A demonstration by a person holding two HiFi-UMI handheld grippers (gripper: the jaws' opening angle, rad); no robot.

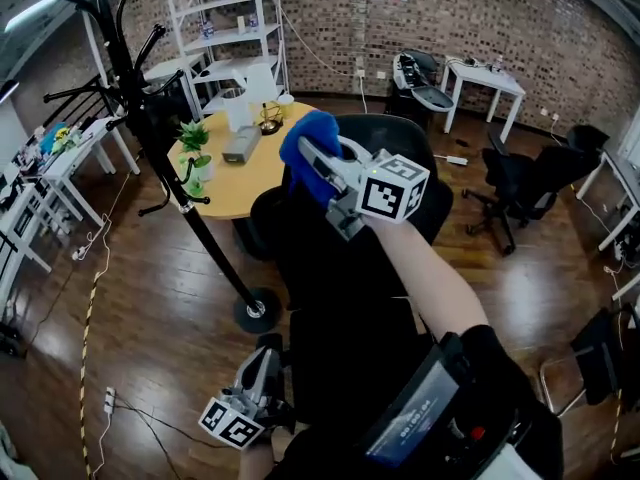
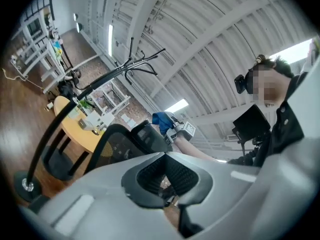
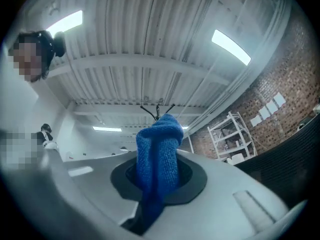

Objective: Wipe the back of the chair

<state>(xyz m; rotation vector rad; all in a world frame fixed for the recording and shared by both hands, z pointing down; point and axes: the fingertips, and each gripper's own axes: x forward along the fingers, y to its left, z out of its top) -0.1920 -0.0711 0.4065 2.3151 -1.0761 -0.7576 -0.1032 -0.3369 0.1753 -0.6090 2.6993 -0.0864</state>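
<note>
So the left tool is pressed together on nothing, low beside the chair back, and doesn't look to be bracing it. The right tool pinches the blue cloth, with the chair's top edge just under its tip. Push hard and I reckon the chair swivels away, or the cloth drags loose.
</note>
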